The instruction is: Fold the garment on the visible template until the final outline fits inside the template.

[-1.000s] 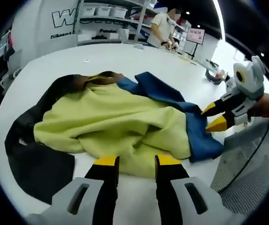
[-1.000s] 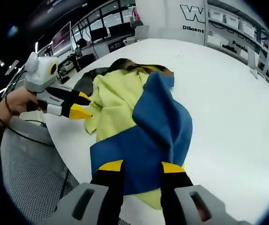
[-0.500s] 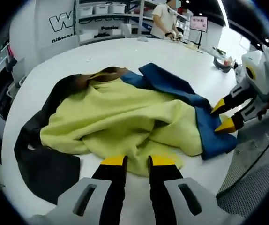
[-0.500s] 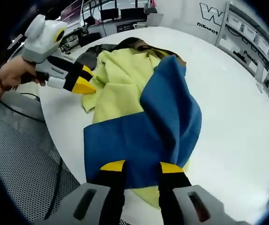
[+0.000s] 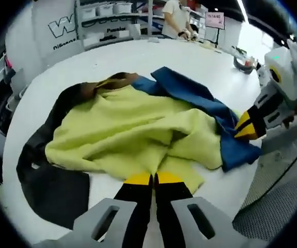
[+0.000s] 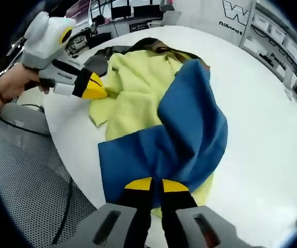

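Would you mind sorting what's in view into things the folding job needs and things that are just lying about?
Job:
- garment, yellow and blue, heaped on the table
- dark template under it
- left tongs, shut on the yellow hem
- right tongs, shut on the blue edge

Lying about:
- shelves with bins
- mesh surface beside the table
- cable

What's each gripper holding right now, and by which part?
Left gripper: shut on the yellow-green fleece garment's near hem. Right gripper: shut on its blue fabric panel's near edge.

black template mostly hidden under garment — outline unclear
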